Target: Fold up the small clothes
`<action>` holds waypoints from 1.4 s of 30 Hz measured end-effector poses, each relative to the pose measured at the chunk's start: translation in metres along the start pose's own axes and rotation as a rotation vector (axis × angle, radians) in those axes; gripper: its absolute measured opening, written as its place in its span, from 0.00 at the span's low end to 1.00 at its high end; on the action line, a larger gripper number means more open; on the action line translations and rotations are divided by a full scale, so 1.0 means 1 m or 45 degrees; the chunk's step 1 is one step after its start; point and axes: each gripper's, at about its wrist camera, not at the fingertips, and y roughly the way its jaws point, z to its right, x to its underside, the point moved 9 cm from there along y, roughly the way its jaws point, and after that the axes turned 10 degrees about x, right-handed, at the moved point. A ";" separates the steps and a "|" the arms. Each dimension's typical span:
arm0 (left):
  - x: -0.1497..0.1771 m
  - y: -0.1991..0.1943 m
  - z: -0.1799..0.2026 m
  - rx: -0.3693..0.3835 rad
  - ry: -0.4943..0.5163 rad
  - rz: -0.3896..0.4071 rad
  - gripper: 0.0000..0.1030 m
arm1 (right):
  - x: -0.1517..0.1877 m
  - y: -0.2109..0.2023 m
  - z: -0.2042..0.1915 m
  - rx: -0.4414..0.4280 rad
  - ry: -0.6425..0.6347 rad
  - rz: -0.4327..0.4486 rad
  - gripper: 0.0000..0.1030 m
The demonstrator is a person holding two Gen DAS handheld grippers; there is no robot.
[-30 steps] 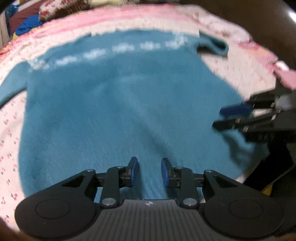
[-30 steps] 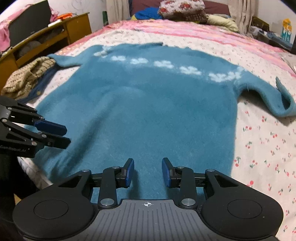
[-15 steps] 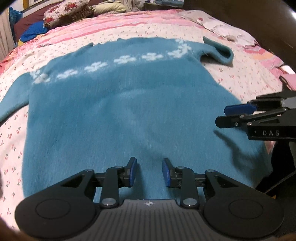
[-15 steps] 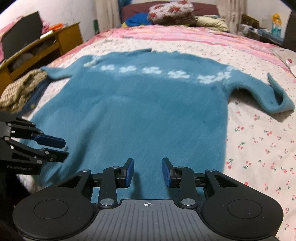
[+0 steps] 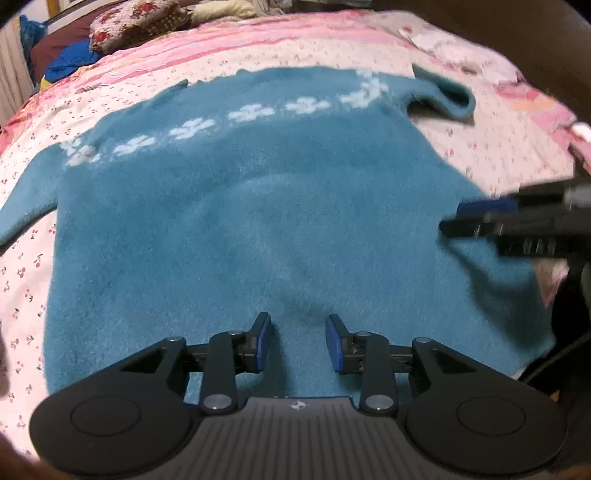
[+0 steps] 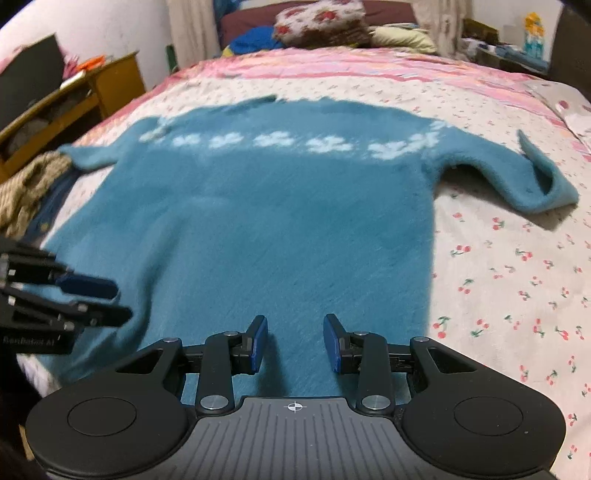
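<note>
Teal fuzz filled the space ahead of both tools: a fluffy sweater (image 6: pixel 280 229) lay spread flat on the cherry-print bedsheet (image 6: pixel 509 280), its hem nearest the cameras. The right gripper (image 6: pixel 293 341) hovered over that hem with its blue pads (image 6: pixel 258 343) parted and only sweater pile showing in the gap — nothing pinched. The left gripper (image 5: pixel 299 341) sat likewise over the hem, its jaws opening, with bare fabric between them and no fold caught.

In the right wrist view the left gripper also showed at the lower left edge as a blurred black shape over the sweater's corner; in the left wrist view the right gripper (image 5: pixel 452 218) crossed in from the right edge, its fingers close together above the garment's side.

Beyond the grippers the sweater's body ran smooth up to a row of white flower motifs (image 6: pixel 280 140) across the chest. Its one sleeve (image 6: pixel 535 181) stretched off to the right of the right gripper, the cuff curled upward; the other sleeve (image 6: pixel 88 157) reached left toward a knitted beige garment (image 6: pixel 26 192) at the bed's edge. Farther off lay a pink striped blanket (image 6: pixel 332 66), then a floral pillow (image 6: pixel 321 20), with a wooden desk (image 6: pixel 107 85) to the far left.
</note>
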 end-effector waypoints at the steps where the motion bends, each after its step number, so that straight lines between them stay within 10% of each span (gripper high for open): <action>1: 0.004 0.001 -0.003 -0.021 0.008 -0.023 0.42 | -0.001 0.000 0.003 0.004 0.012 0.003 0.32; 10: 0.015 -0.019 -0.020 -0.081 -0.038 -0.037 0.49 | -0.008 -0.003 0.013 0.010 0.066 0.028 0.32; 42: -0.179 0.096 0.090 0.233 0.048 0.189 0.49 | -0.099 0.028 0.166 0.341 0.419 0.255 0.32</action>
